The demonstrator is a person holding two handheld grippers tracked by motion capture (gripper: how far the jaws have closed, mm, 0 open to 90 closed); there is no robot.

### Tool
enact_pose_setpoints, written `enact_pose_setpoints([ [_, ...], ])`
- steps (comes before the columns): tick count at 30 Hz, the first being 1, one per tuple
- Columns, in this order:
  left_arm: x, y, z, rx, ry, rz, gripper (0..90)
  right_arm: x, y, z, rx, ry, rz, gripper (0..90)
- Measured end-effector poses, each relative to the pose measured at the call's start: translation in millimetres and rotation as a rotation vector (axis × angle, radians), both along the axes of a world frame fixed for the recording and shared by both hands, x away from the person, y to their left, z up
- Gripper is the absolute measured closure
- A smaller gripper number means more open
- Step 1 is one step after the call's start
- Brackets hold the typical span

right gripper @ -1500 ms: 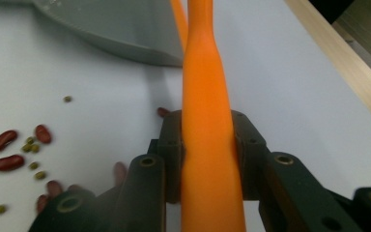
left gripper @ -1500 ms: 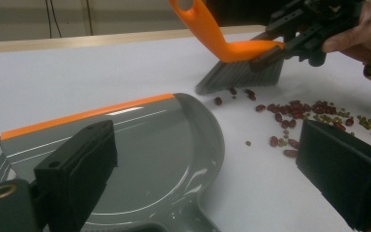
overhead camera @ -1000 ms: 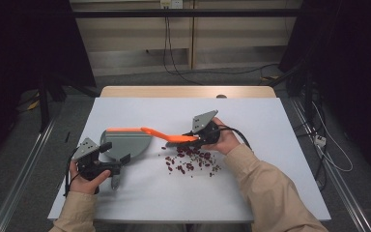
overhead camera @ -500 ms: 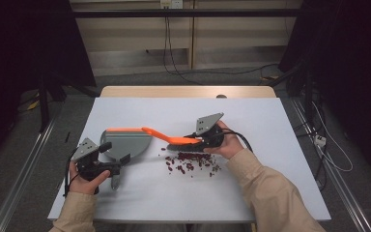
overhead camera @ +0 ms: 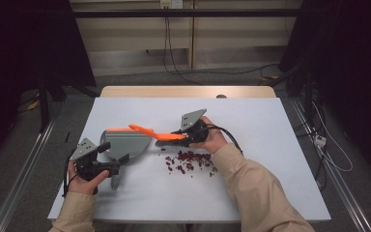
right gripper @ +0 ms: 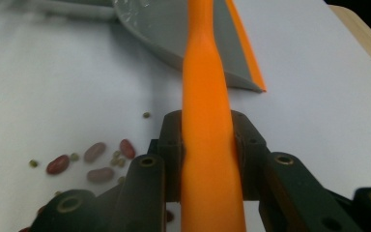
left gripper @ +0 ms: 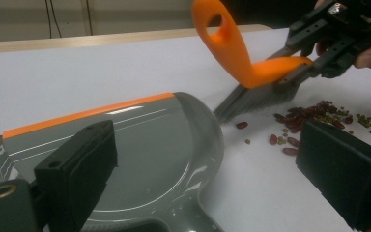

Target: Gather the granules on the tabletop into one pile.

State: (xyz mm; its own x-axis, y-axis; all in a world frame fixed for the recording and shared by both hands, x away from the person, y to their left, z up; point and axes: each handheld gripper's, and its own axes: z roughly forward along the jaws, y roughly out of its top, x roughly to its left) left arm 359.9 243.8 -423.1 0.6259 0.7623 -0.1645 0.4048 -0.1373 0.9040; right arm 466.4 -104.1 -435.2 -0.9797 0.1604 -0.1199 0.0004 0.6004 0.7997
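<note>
The right gripper [overhead camera: 186,137] is squeezing the orange brush [left gripper: 251,67] tight. The left gripper [overhead camera: 107,166] — jaws apart — is resting near the dustpan [overhead camera: 125,142]. Sweep the beans [overhead camera: 189,161] left slowly — bristles down.

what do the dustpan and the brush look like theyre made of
Dustpan: probably moulded grey plastic with a glossy finish, since its pan shows bright reflections; the orange strip along its lip looks matte, possibly rubber. Brush: smooth orange handle with a soft sheen, likely plastic, and grey bristles in fine straight strands, probably synthetic.
</note>
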Motion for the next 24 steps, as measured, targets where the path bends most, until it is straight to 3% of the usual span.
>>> enact_pose_setpoints([
  [7,-0.2,0.8,0.5,0.004,-0.003,0.0,7.5,-18.6,-7.6,3.8,-0.021,0.015,0.072,71.3],
  [11,-0.4,-0.7,0.1,0.004,-0.001,-0.005,7.5,-26.4,-14.6,4.8,-0.008,0.022,0.073,71.4],
  [19,0.2,-2.1,-0.1,0.01,0.0,-0.012,7.5,-26.3,-38.3,16.7,0.05,0.011,-0.017,71.3],
  [24,0.2,-2.9,-0.4,0.011,0.001,-0.015,7.5,-23.4,-61.8,18.7,0.044,-0.006,-0.095,71.3],
])
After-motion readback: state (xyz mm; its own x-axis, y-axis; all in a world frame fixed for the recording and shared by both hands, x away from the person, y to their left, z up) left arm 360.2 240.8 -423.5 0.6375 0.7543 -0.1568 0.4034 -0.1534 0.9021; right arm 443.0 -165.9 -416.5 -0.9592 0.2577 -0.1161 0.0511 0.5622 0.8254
